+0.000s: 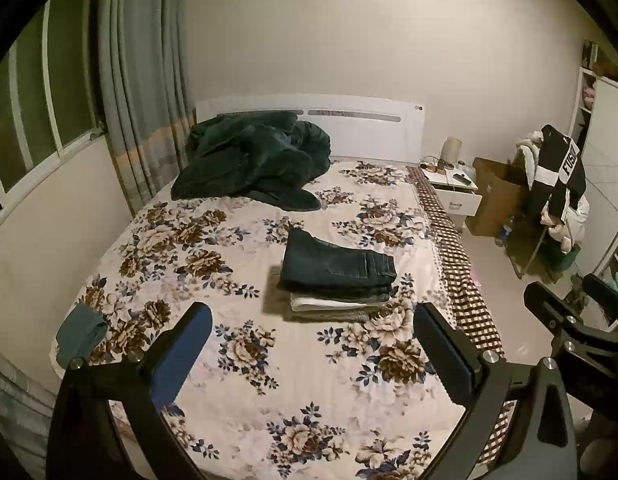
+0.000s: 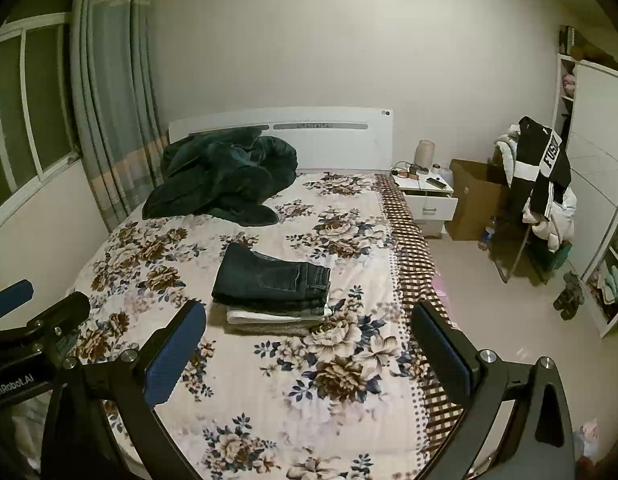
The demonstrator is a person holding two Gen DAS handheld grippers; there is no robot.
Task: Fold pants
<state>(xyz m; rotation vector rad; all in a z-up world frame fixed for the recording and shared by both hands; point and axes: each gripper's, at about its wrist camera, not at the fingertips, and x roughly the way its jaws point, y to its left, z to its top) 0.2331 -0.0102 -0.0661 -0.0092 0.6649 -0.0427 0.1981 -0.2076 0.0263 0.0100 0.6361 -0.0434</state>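
Left wrist view shows the folded jeans (image 1: 336, 266) on top of a small stack mid-bed (image 1: 237, 408), well ahead of the left gripper (image 1: 311, 354), whose jaws are spread and empty. The right gripper (image 2: 309, 350) is likewise released. Denim looks heavy, limp and thick; likely best pinched at the folded edges or the waistband.

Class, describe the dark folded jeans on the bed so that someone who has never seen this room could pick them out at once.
Start at the wide bed with the floral cream bedspread. Near its middle lies a short stack of folded clothes; the dark blue folded denim jeans are its top layer. Unlike the crumpled dark green plush blanket by the white headboard, they are neatly squared, and a paler garment lies beneath them.
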